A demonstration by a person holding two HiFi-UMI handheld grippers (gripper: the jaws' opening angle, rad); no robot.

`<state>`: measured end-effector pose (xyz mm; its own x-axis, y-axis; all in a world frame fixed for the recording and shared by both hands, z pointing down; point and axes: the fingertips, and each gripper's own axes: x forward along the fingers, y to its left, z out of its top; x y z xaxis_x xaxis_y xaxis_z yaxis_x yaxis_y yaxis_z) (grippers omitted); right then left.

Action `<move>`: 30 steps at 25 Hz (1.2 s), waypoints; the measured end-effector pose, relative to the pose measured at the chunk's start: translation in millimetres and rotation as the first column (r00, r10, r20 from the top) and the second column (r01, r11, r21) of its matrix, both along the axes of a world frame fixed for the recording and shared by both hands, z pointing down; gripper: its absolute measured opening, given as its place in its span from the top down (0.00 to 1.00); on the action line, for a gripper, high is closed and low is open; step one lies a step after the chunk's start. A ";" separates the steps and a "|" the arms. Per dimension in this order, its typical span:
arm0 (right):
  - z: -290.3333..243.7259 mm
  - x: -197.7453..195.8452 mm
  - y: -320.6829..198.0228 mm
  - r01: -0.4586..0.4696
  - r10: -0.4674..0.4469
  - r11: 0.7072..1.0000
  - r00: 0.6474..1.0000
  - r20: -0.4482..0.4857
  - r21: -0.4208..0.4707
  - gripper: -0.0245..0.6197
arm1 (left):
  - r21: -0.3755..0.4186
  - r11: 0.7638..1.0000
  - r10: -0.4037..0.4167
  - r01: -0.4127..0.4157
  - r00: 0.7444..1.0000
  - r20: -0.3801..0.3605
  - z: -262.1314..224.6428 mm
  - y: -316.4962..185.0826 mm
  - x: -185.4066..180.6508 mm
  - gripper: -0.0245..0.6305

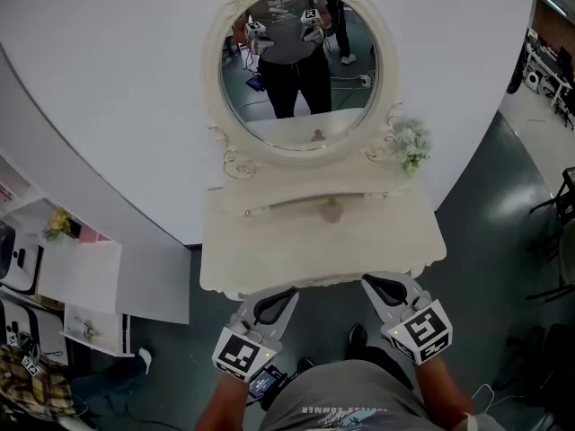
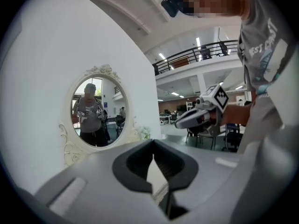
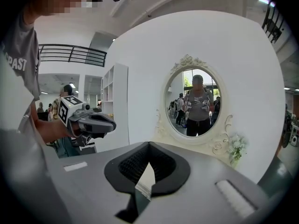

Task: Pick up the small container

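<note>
The small container [image 1: 331, 209], a little beige pot, stands near the back of the cream dressing table [image 1: 260, 259], below the oval mirror [image 1: 301, 61]. Both grippers hover at the table's near edge, well short of the pot. My left gripper [image 1: 286, 293] is shut with nothing in it, and its tips meet in the left gripper view [image 2: 153, 154]. My right gripper [image 1: 370, 282] is likewise shut and empty, with its jaws closed together in the right gripper view [image 3: 148, 161]. Neither gripper view shows the container; the jaws hide the tabletop.
A spray of white flowers [image 1: 413, 146] sits at the mirror's lower right. A white shelf unit [image 1: 81, 277] stands to the left of the table, against the curved white wall [image 1: 108, 79]. Dark floor lies to the right, with a black chair [image 1: 561, 205] at the edge.
</note>
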<state>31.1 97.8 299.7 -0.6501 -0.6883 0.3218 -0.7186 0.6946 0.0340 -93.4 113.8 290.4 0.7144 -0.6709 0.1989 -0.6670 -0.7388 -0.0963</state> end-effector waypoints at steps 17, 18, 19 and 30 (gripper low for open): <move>56.1 34.6 -107.1 0.210 -0.212 0.970 0.977 -0.001 -0.126 0.96 | -0.095 0.990 -0.103 0.103 0.995 0.012 41.1 -89.0 74.9 0.96; 59.9 33.9 -107.7 0.206 -0.208 0.969 0.978 0.004 -0.138 0.96 | -0.101 0.991 -0.087 0.088 0.996 0.014 42.6 -89.4 77.3 0.96; 63.2 33.4 -109.4 0.196 -0.197 0.969 0.980 0.009 -0.151 0.96 | -0.106 0.991 -0.074 0.075 0.997 0.017 44.0 -91.0 77.7 0.96; 37.1 -2.8 -151.3 0.031 -0.032 0.994 0.999 -0.012 -0.109 0.96 | -0.076 0.995 0.071 -0.069 0.997 0.029 43.1 -151.5 34.1 0.96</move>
<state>28.3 -53.5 336.8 -0.6661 -0.6279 0.4027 -0.6962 0.7170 -0.0336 -59.2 -37.7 333.5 0.7516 -0.6020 0.2696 -0.6111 -0.7894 -0.0590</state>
